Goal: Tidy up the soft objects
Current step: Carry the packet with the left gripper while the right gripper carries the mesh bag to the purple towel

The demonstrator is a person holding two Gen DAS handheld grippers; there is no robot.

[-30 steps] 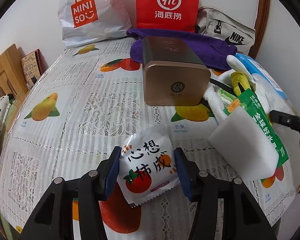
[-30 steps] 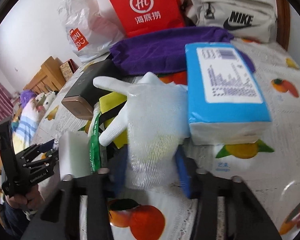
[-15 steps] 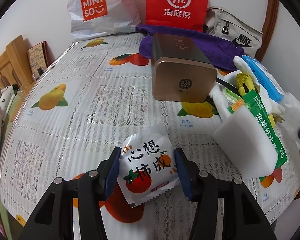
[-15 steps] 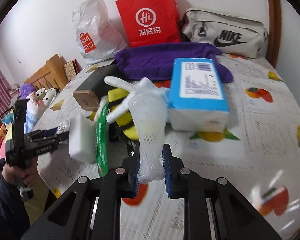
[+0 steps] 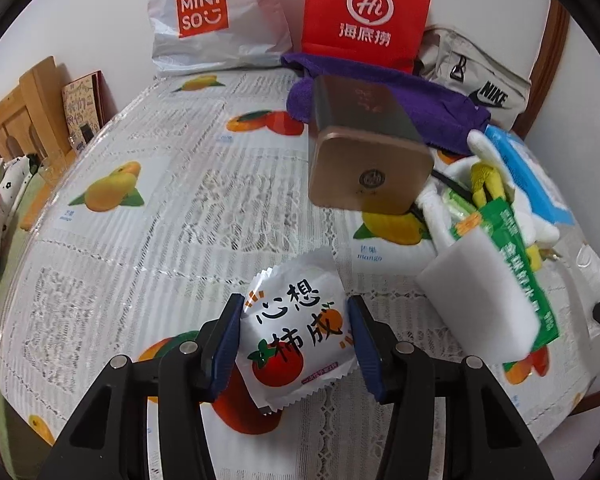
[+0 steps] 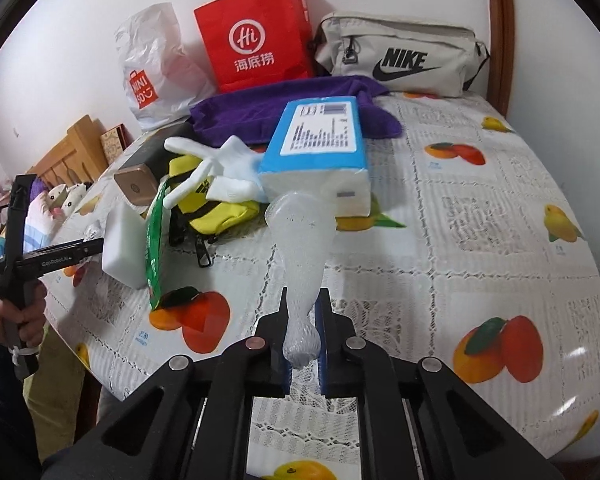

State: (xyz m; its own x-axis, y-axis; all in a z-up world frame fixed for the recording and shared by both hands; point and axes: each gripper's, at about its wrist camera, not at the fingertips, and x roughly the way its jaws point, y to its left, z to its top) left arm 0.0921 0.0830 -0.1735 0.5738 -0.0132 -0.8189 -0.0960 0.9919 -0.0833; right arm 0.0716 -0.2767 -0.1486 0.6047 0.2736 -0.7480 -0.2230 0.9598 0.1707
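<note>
A white snack packet [image 5: 296,336] printed with a tomato sits between the blue pads of my left gripper [image 5: 296,312], which is shut on it just above the fruit-print tablecloth [image 5: 160,240]. My right gripper [image 6: 302,300] is shut on the thin end of a white foam mesh sleeve [image 6: 302,232], squeezed narrow between the pads. The sleeve's wide end sticks up towards a blue tissue pack [image 6: 320,148]. A white glove [image 6: 220,160], a yellow pouch [image 6: 216,208] and a white sponge block [image 6: 124,248] lie in a pile to the left.
A bronze tin box [image 5: 368,152] lies mid-table in front of a purple towel [image 6: 284,108]. A red paper bag [image 6: 256,36], a white Miniso bag [image 5: 212,16] and a beige Nike bag [image 6: 400,56] line the wall. A green packet [image 5: 516,264] leans on the sponge.
My right gripper has shut tight on the foam sleeve and drawn back from the pile, carrying the sleeve off the glove. The left gripper still holds the packet in nearly the same spot.
</note>
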